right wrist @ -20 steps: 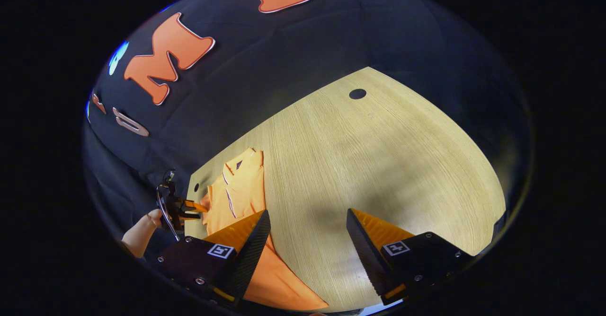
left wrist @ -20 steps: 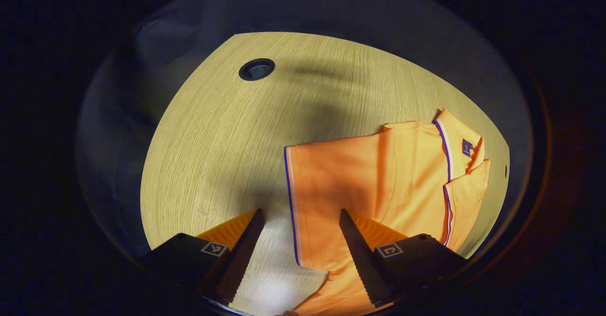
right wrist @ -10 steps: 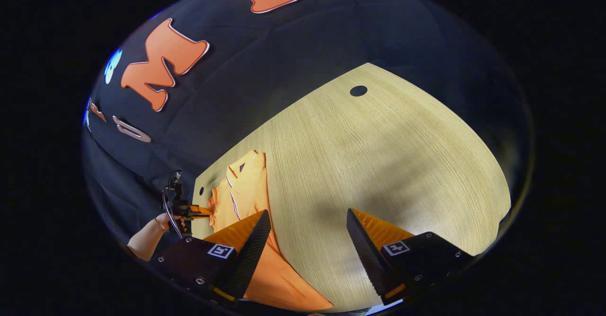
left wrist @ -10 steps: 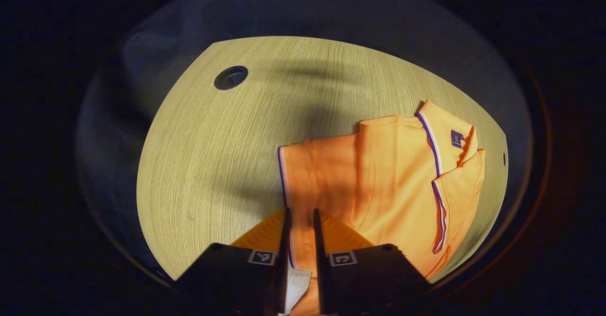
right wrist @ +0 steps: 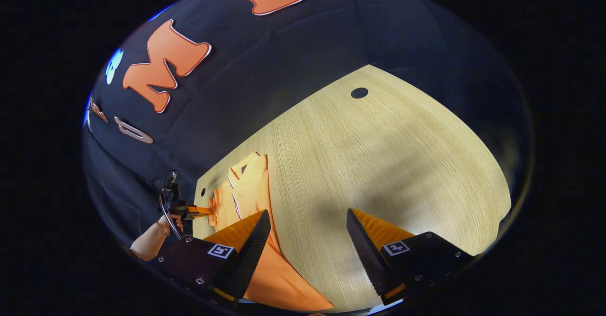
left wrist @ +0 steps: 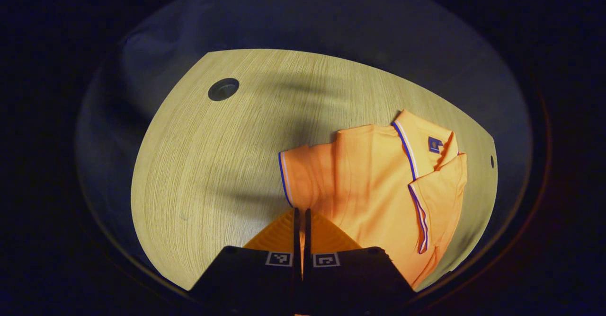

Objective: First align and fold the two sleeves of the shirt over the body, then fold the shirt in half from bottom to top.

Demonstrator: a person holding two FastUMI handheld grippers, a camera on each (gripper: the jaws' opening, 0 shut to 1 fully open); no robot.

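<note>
An orange polo shirt with blue and white trim lies on the wooden table, collar to the right. Its short sleeve points left, and the sleeve's trimmed hem runs down into my left gripper, which is shut on that edge. In the right gripper view the shirt lies at the lower left, partly hidden behind one finger. My right gripper stands open above bare table beside the shirt's body. Farther off there, the left gripper pinches the shirt's far edge, held by a hand.
A round cable hole is set in the table at the far left, seen as in the right gripper view. A small hole sits near the table edge past the collar. Black cloth walls surround the table.
My left gripper went from wide open to shut on the sleeve's hem, and the sleeve has bunched slightly. The right gripper has stayed open and almost still.
</note>
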